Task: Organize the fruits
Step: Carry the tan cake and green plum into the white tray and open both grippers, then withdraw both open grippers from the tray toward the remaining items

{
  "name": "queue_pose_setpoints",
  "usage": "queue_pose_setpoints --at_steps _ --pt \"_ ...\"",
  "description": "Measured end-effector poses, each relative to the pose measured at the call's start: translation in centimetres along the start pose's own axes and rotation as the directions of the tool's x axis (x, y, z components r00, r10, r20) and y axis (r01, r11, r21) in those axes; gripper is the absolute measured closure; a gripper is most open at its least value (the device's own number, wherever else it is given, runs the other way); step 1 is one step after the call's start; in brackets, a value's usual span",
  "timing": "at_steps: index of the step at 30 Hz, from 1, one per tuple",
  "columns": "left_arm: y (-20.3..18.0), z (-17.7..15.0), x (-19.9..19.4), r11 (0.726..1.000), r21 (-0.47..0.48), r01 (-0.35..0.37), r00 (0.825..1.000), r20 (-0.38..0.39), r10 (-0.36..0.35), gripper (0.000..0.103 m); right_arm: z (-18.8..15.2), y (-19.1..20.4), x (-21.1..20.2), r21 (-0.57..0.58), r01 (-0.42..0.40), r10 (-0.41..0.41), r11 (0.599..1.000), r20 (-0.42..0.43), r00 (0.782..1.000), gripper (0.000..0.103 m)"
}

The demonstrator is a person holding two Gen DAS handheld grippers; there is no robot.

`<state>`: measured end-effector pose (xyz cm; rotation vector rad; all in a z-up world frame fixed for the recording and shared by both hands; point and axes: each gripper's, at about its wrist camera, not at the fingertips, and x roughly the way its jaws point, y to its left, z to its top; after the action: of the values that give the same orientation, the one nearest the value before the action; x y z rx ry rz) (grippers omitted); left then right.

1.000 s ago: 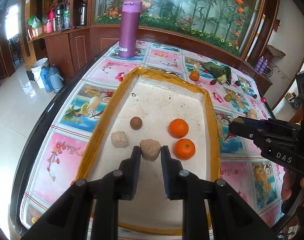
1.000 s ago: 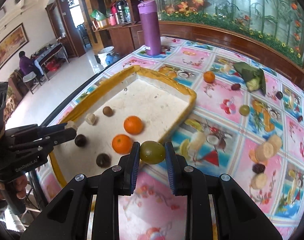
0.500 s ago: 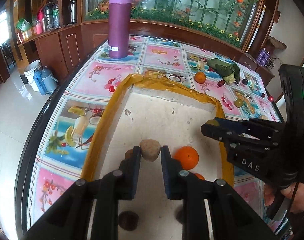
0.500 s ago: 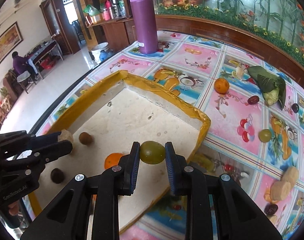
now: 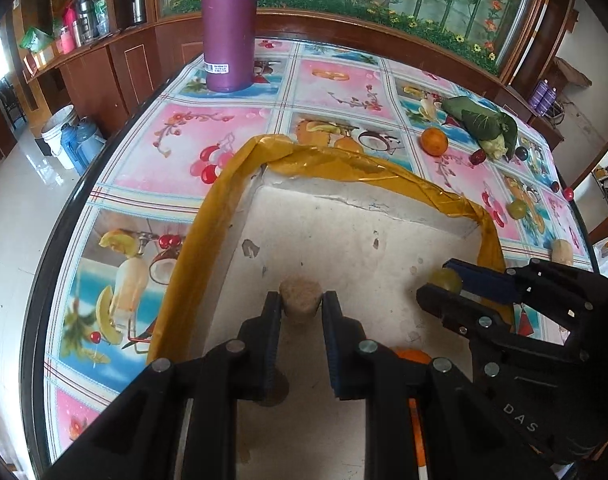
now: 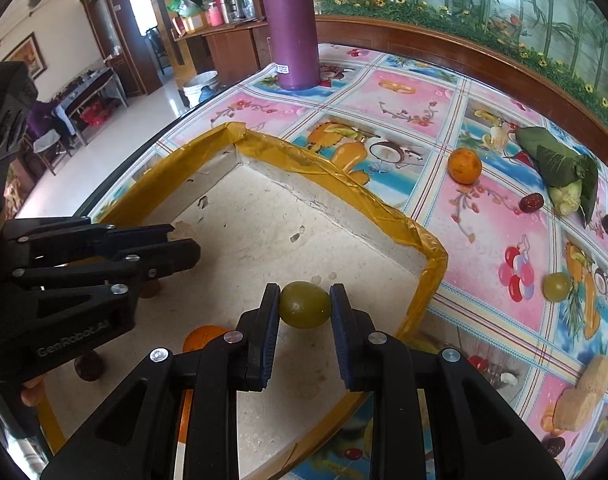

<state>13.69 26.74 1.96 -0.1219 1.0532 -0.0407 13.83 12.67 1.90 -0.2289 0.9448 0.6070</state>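
Note:
My left gripper (image 5: 301, 307) is shut on a beige lumpy fruit piece (image 5: 300, 297), held over the white floor of the yellow-rimmed tray (image 5: 328, 166). My right gripper (image 6: 305, 305) is shut on a green grape (image 6: 305, 305) above the tray's right part. In the left wrist view the right gripper (image 5: 444, 282) comes in from the right with the grape (image 5: 446, 280). In the right wrist view the left gripper (image 6: 179, 236) reaches in from the left with the beige piece (image 6: 180, 230). An orange (image 6: 203, 337) and a dark fruit (image 6: 88, 366) lie in the tray, partly hidden.
On the patterned tablecloth outside the tray lie an orange (image 6: 464, 165), a leafy vegetable (image 6: 564, 170), a green grape (image 6: 556, 287), dark fruits (image 6: 531, 202) and beige pieces (image 6: 584, 390). A purple flask (image 6: 291, 24) stands at the far side. The table's edge runs on the left.
Both grippers have moved forward and lower over the tray, each with its fruit still held. The oranges and brown fruits in the tray have slid toward the bottom of both views.

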Motion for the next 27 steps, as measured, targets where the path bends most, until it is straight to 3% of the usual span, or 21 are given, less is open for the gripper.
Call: queue_pose_setpoints --at_steps 11,18,23,25,27 --pt "-0.1 -0.2 0.7 0.999 0.028 -0.040 0.999 -0.007 0.040 0.079 0.0 0.4 0.6 -0.055 0.022 -0.022 0.998 -0.001 1.000 0.077" --pt "0.2 -0.6 0.3 0.999 0.019 -0.028 1.000 -0.012 0.028 0.077 -0.4 0.9 0.3 -0.074 0.043 -0.043 0.996 -0.004 0.999 0.077" --pt "0.2 -0.9 -0.9 1.000 0.013 -0.020 1.000 0.012 0.020 0.067 -0.8 1.1 -0.8 -0.070 0.050 -0.049 0.996 0.005 0.999 0.077" --pt "0.1 -1.2 -1.4 0.999 0.015 -0.036 0.999 0.023 0.036 0.055 -1.1 1.3 -1.6 -0.072 0.051 -0.050 0.996 0.016 0.999 0.077" --pt "0.1 -1.6 -1.8 0.999 0.015 -0.043 0.999 0.032 0.043 0.054 -1.5 1.5 -2.5 -0.074 0.058 -0.056 0.996 0.031 0.998 0.076"
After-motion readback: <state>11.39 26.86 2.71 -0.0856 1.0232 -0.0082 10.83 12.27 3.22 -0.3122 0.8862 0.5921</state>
